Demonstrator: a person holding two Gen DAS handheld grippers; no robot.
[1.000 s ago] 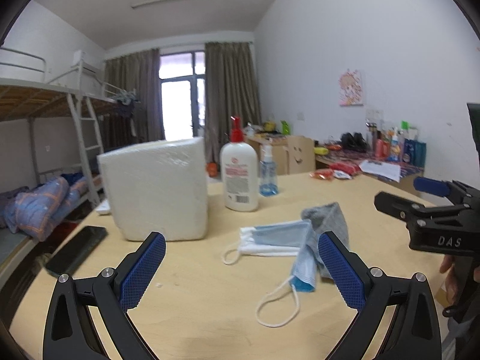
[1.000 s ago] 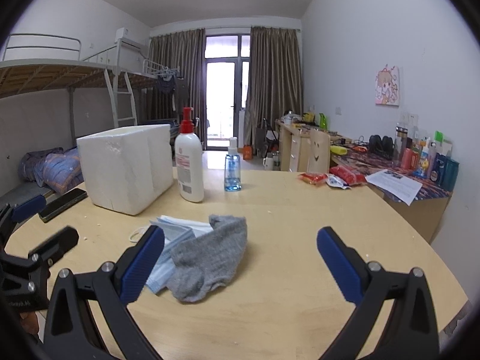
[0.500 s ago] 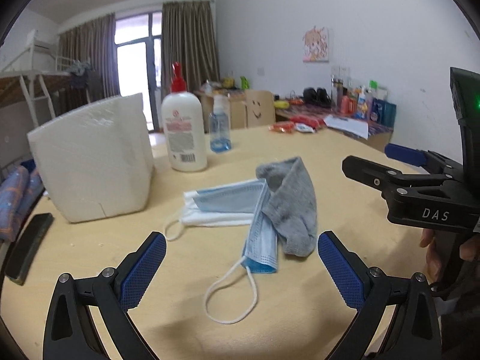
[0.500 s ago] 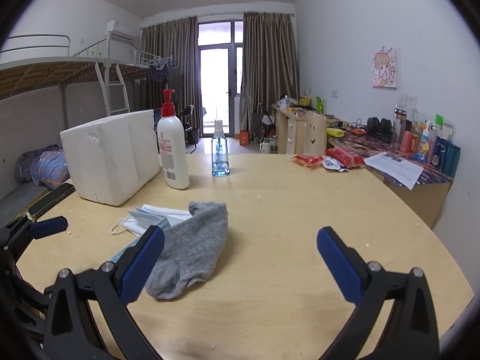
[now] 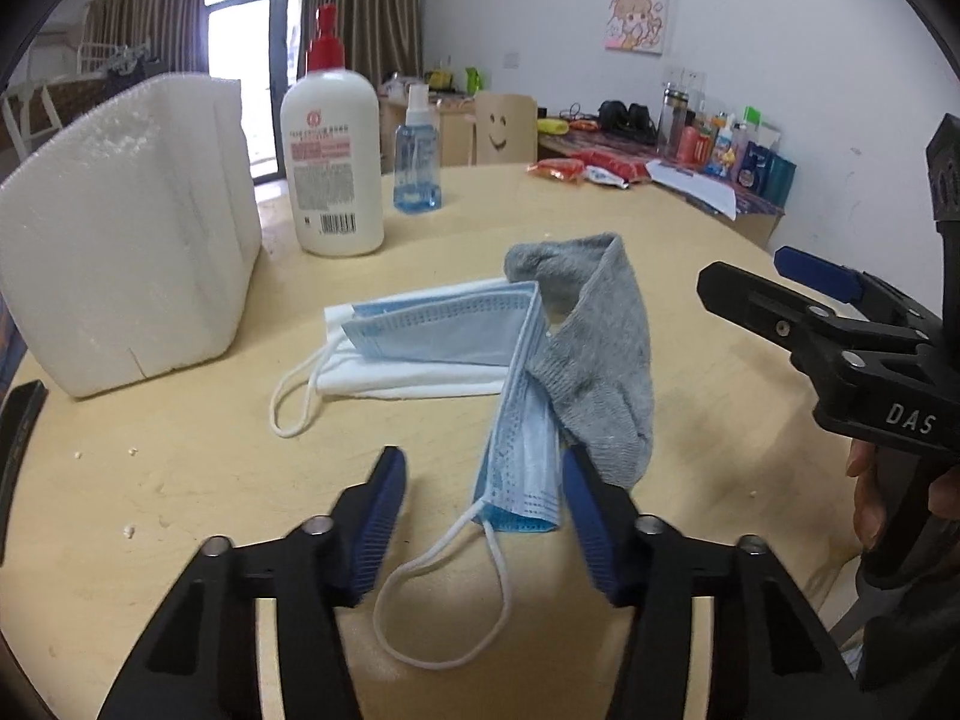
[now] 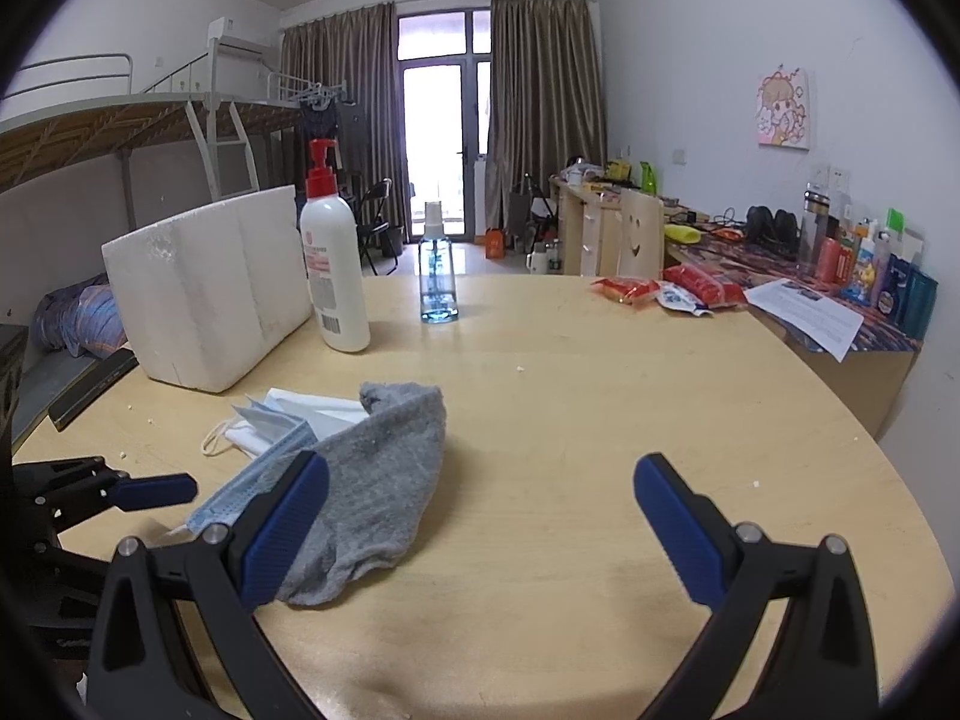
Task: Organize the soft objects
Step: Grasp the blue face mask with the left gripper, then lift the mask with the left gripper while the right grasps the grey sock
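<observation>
A grey sock (image 5: 600,360) (image 6: 384,480) lies on the round wooden table (image 5: 180,468) over two blue face masks. One mask (image 5: 444,330) lies flat on a white one. The other mask (image 5: 525,456) runs toward me, its ear loop (image 5: 444,600) on the table. My left gripper (image 5: 483,516) is open, its jaws partly closed on either side of that mask's near end, not touching it. My right gripper (image 6: 480,522) is wide open and empty, its left finger beside the sock. It shows at the right in the left wrist view (image 5: 798,282).
A white foam box (image 5: 126,228) stands at the left. A white pump bottle (image 5: 333,156) and a small blue spray bottle (image 5: 417,162) stand behind the pile. A black phone (image 5: 15,438) lies at the table's left edge. Snack packets (image 6: 660,291) lie far right.
My left gripper has moved forward and down to the near mask, and its jaws have narrowed a lot. My right gripper has shifted slightly and stays wide open.
</observation>
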